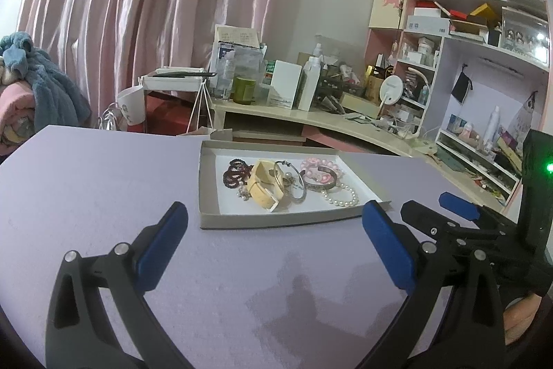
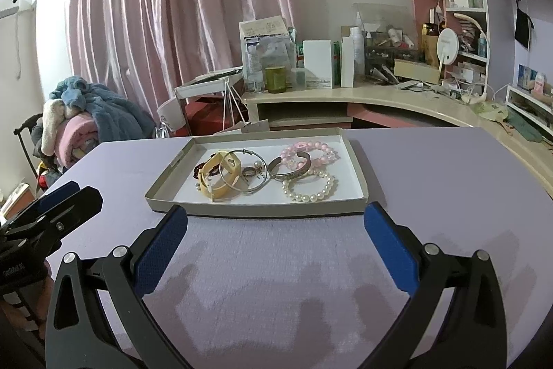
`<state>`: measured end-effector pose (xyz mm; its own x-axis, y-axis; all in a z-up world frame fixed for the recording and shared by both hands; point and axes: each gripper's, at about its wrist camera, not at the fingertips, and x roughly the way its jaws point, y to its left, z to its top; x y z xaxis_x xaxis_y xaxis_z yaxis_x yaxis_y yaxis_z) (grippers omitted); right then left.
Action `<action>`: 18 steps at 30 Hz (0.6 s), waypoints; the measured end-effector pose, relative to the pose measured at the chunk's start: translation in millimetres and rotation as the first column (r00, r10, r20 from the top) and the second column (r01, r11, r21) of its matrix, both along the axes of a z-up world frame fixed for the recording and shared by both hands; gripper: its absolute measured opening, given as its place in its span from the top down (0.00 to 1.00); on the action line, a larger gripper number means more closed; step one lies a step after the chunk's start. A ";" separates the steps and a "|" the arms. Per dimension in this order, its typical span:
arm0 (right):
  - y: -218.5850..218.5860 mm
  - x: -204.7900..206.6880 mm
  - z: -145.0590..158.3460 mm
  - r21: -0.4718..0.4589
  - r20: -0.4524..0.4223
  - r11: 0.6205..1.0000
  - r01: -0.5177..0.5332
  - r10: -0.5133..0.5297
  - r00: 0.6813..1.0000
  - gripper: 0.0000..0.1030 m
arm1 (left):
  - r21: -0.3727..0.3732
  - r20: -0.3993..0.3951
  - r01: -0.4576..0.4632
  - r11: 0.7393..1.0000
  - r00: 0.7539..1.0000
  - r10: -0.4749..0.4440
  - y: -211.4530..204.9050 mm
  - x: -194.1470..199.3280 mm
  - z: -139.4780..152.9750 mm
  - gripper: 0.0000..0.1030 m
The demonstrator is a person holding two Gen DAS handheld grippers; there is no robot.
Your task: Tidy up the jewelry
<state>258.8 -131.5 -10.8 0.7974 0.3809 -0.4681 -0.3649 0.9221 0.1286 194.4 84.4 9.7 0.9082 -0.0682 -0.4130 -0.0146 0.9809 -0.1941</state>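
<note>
While jewelry sits in tray (image 2: 359,177); both jaws wide.

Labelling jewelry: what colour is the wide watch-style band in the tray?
Pale yellow band; right wrist view.

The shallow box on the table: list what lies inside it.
Inside the shallow box: a pearl bracelet, pink bead bracelet, engraved cuff, silver bangle, cream strap and dark red beads. Small pieces beneath the bangle are partly covered.

A lived-in bedroom at home; pink curtains (image 2: 166,6) cover the window; folded blankets (image 2: 86,123) are heaped on a chair; a curved desk (image 2: 380,99) and pink shelves (image 1: 477,9) overflow with cosmetics, boxes and books.
</note>
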 end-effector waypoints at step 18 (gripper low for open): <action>-0.5 -4.5 10.3 0.016 0.026 1.000 -0.001 0.001 1.000 0.01 | 0.011 0.009 -0.012 1.000 1.000 0.012 -1.1 -6.3 14.6 0.02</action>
<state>254.4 -132.0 -0.5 0.8089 0.3889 -0.4408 -0.3692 0.9197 0.1338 188.1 83.2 24.3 0.9124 -0.0531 -0.4059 -0.0246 0.9826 -0.1838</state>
